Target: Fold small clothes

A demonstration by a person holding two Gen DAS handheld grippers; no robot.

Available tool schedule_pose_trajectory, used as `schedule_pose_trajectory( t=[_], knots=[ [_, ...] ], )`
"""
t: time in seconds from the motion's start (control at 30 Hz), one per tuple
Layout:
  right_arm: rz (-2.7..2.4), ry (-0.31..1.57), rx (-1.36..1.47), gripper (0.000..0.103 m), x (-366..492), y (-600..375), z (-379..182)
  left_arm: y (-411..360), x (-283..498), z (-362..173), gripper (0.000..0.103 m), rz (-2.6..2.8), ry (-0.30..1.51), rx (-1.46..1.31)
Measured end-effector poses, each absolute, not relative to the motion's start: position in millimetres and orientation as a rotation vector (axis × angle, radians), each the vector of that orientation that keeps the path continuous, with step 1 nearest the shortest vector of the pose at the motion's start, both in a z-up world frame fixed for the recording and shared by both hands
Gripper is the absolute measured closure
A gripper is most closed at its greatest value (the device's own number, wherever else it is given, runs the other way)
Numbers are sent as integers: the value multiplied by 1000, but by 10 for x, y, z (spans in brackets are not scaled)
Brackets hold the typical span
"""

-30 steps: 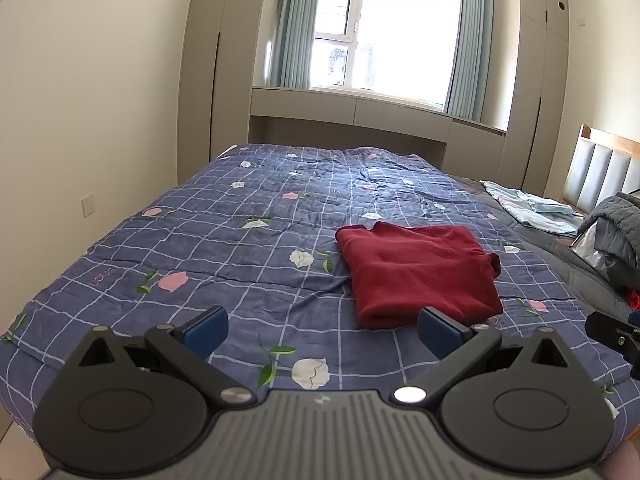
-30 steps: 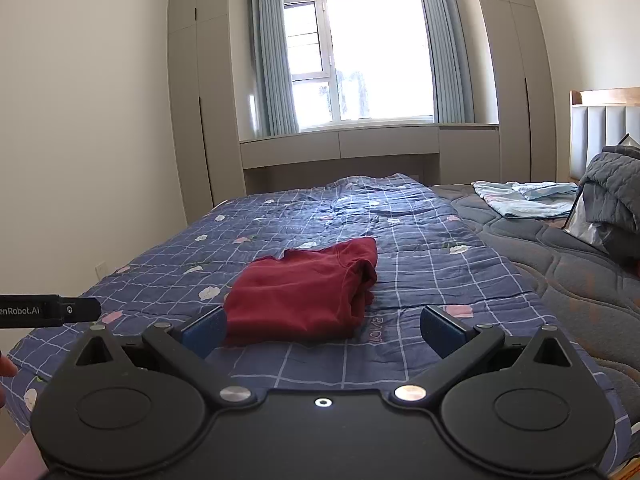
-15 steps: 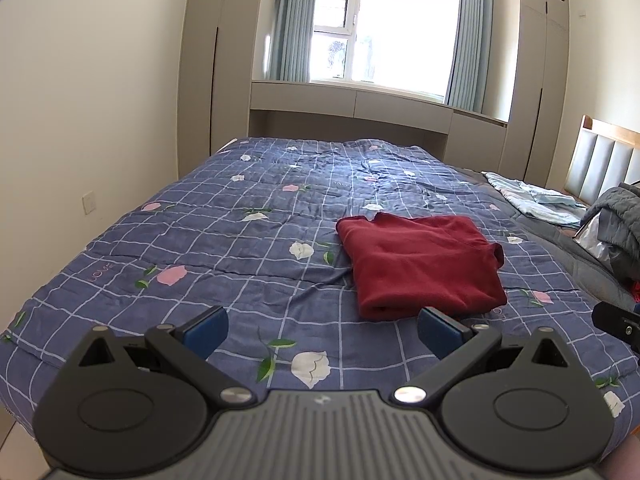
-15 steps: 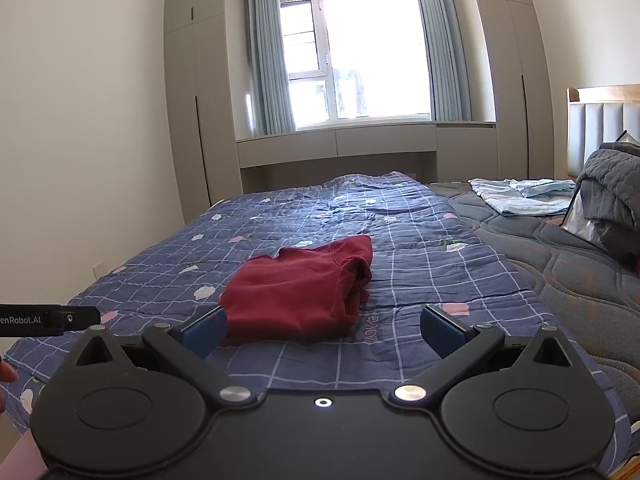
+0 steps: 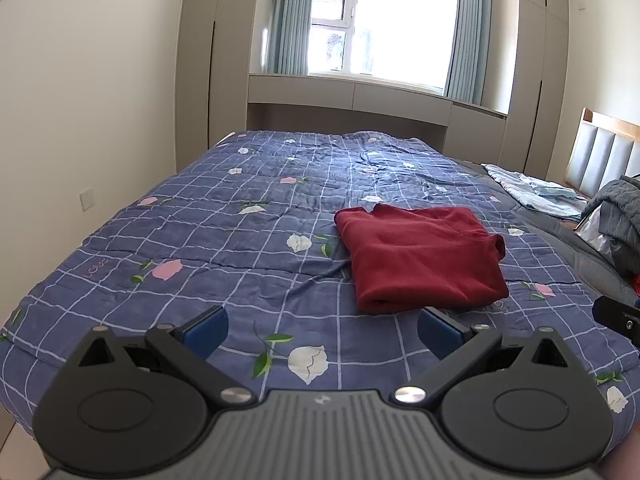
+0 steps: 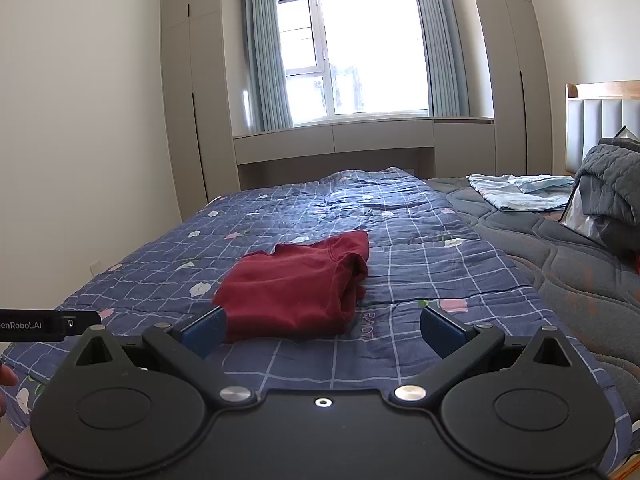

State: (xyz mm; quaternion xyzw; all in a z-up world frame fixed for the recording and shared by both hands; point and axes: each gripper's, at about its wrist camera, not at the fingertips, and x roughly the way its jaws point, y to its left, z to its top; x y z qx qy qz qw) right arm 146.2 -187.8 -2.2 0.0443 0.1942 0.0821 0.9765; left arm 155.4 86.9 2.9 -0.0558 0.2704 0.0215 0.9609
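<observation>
Bed (image 5: pixel 248 240): fills most of both views, running from the near edge to the far wall under the window (image 6: pixel 360 52).
Quilt (image 6: pixel 420 264): blue, white grid lines, scattered pink and white flowers; covers the left part of the bed, lightly rumpled at the far end.
Grey mattress pad (image 6: pixel 560 264): bare quilted strip along the right side of the bed, beside the quilt.
Wardrobes (image 5: pixel 200 60): tall beige units flank the window; blue curtains hang drawn to each side of the glass.
Headboard (image 5: pixel 604 152): padded grey panels in a wood frame, far right.
Grey garment heap (image 6: pixel 612 184): piled at the far right, near the headboard.
Pale blue cloth (image 6: pixel 520 190): loosely laid on the grey pad, far right, left of the grey heap.
Red garment (image 5: pixel 420 256): task item; folded into a rough rectangle, flat on the quilt, mid-bed. In the left wrist view it sits just beyond the right finger; in the right wrist view (image 6: pixel 296 288) just beyond the left finger. Open edge with layered folds faces right.
Left tongs (image 5: pixel 322 330): spread wide, blue pads apart, nothing between them; held over the near quilt, clear of the red garment.
Right tongs (image 6: pixel 322 330): spread wide, empty; held over the near quilt, not touching the cloth.
</observation>
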Motion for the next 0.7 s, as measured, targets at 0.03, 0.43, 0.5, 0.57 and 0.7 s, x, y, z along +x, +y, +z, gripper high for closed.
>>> schedule_pose_trajectory(
  t=[0.03, 0.43, 0.5, 0.57, 0.7],
  knots=[
    [165, 393, 90, 1, 1469, -1881, -23, 870, 1559, 26, 0, 45, 549, -113],
    [168, 410, 87, 1, 1530, -1883, -67, 815, 1617, -10, 0, 87, 559, -43],
    [167, 414, 87, 1, 1534, -1886, -78, 830, 1625, -21, 0, 90, 563, -45],
    [167, 420, 89, 0, 1547, -1889, -87, 833, 1637, -30, 0, 90, 568, -47],
    [166, 429, 92, 1, 1561, -1896, -116, 838, 1653, -49, 0, 91, 576, -43]
  ],
)
